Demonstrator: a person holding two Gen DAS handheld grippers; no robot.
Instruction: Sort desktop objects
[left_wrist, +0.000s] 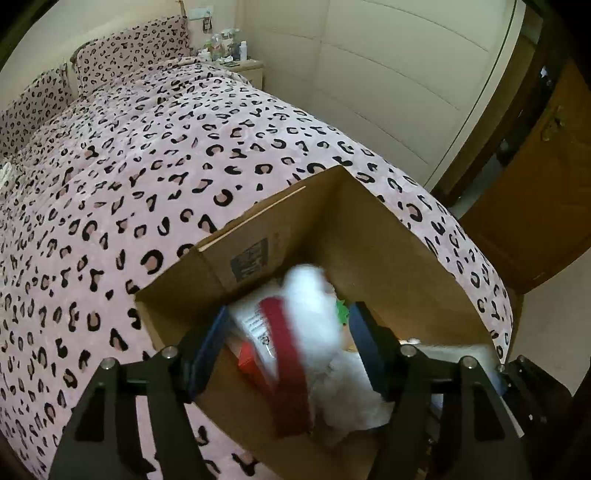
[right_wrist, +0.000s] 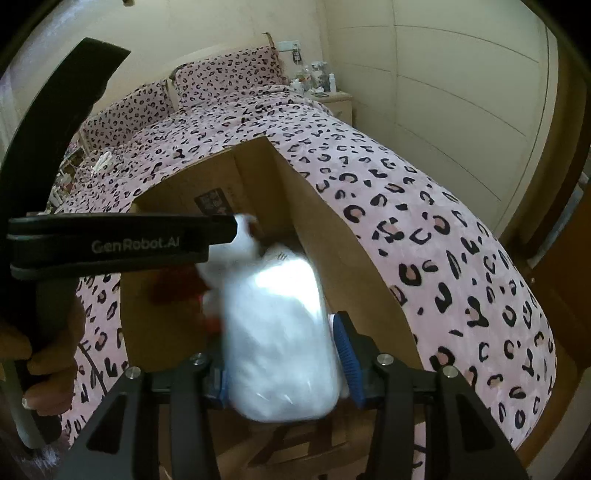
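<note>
While both grippers hang over the cardboard box (left_wrist: 362, 236), the deposit step appears to be in hand. The left gripper (left_wrist: 286, 345) has its fingers spread around a blurred white plush toy with a red strap (left_wrist: 314, 317); whether they clamp it cannot be told. The right gripper (right_wrist: 280, 354) pinches a white plastic packet (right_wrist: 280, 332) at lower centre. Next move: lower and release inside. The box, resting on the leopard-print bed (left_wrist: 147, 166), already holds a white pouch (left_wrist: 255, 314) and something red.

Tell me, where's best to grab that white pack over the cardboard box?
Probably across its narrow width, near the lower end, coming from the near side. The white pack is long and rounded, so the right gripper fingers can flank it, as they seem to now.
</note>
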